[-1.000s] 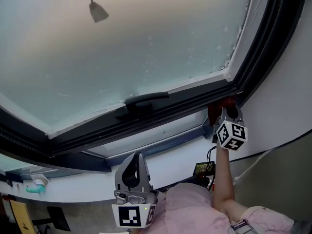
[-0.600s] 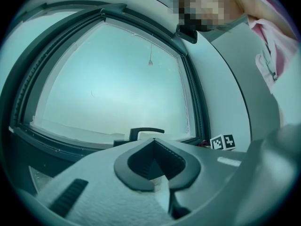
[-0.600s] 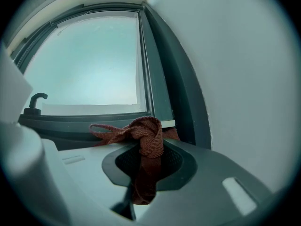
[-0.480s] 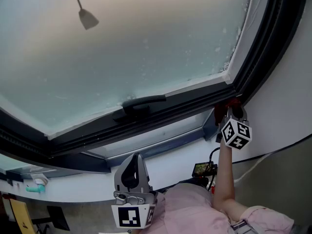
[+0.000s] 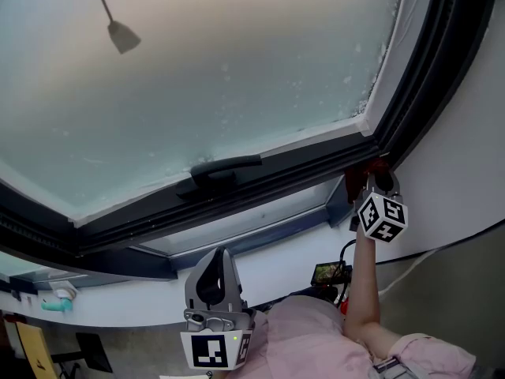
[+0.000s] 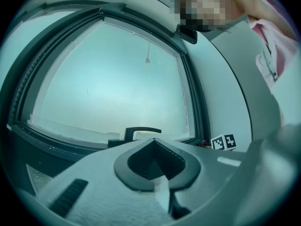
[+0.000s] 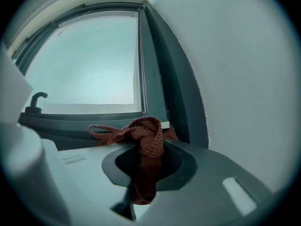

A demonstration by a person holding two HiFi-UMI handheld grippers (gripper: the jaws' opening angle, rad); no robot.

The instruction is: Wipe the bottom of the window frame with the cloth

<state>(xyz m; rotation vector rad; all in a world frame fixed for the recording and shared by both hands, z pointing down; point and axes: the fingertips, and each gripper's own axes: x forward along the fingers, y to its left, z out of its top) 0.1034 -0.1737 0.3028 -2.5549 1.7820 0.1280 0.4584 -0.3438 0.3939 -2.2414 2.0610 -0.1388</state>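
Note:
A dark red cloth point(image 7: 143, 138) is bunched between the jaws of my right gripper point(image 7: 146, 149), which is shut on it. In the head view the right gripper point(image 5: 377, 181) holds the cloth point(image 5: 364, 169) at the right end of the window's dark bottom frame point(image 5: 260, 181), in the corner; whether the cloth touches the frame I cannot tell. My left gripper point(image 5: 215, 284) hangs low near the person's chest, away from the window. In the left gripper view its jaws point(image 6: 154, 160) are shut with nothing between them.
A black window handle point(image 5: 225, 166) sticks out of the bottom frame left of the middle. The frame's right upright point(image 7: 162, 79) meets a white wall point(image 7: 235, 79). A pull cord point(image 5: 118, 31) hangs in front of the frosted pane. Below the sill sits a small teal object point(image 5: 57, 306).
The right gripper with the cloth has shifted slightly right and up into the frame's corner, then held still. The head view has drifted a little. The left gripper has not moved.

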